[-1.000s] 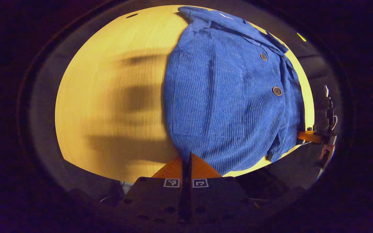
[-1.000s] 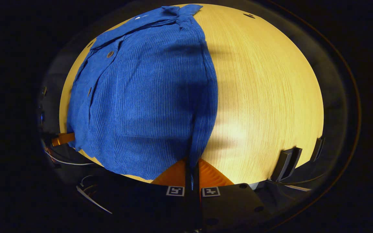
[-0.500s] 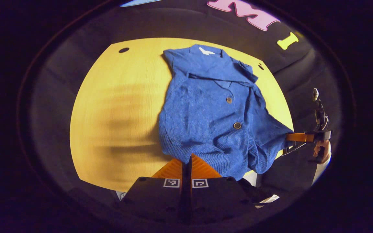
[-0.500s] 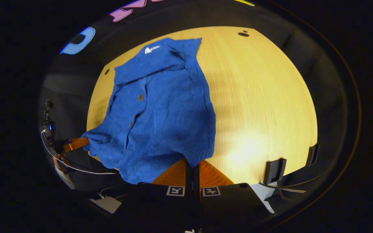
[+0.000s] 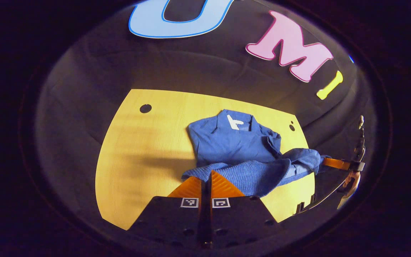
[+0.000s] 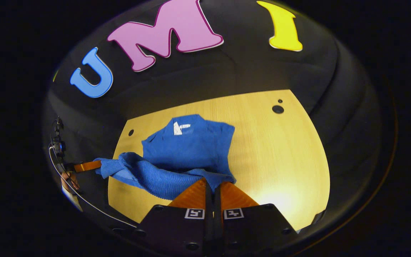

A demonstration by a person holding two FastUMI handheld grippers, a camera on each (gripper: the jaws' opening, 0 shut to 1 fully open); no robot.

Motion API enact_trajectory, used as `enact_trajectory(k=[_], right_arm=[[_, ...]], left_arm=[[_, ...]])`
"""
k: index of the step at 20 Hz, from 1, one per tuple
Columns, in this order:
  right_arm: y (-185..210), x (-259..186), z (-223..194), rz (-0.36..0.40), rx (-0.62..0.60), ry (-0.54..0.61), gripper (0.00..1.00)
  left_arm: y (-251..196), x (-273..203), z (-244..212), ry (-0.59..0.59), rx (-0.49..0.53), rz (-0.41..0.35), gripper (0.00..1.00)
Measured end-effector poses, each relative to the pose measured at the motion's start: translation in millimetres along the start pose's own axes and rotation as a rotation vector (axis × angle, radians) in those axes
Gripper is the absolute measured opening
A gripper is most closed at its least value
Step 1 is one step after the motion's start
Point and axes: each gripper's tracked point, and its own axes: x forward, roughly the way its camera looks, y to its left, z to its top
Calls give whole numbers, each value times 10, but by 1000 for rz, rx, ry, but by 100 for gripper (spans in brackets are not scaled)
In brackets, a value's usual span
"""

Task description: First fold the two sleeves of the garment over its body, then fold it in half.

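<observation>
A blue ribbed garment lies on the yellow wooden table, collar and white label at the far end. Its lower hem hangs lifted off the table, stretched between both grippers and sagging over the body. In the left gripper view my left gripper is shut on the hem's left corner. The right gripper pinches the other corner at the far right. In the right gripper view the garment has its hem corner in my shut right gripper, and the left gripper holds the far corner.
The table has small round holes near its far corners. Bare wood lies to the garment's left in the left gripper view and to its right in the right gripper view. A hand holds the other gripper.
Both grippers have risen and moved toward the collar, carrying the hem up off the table. The garment's lower half now hangs folded over its upper half instead of lying flat.
</observation>
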Motion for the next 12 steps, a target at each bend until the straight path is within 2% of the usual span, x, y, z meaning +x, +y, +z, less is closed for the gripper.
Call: enact_trajectory(k=[2,5,7,8,10,12], right_arm=[[-35,353,340,-20,-25,-16,5],[-184,1066,637,-84,-62,-36,5],[-266,1603,631,-115,-75,-24,5],[-316,1813,567,-130,-75,2,5],[-389,2206,439,-151,-82,55,5],[-440,2466,348,-151,-76,107,6]], left_arm=[[34,355,323,-15,46,45,0],[144,1032,589,27,25,63,0],[264,1544,689,51,24,101,0],[278,1749,626,109,-10,118,0],[304,1973,460,202,-59,135,0],[398,2139,475,198,-93,146,1]])
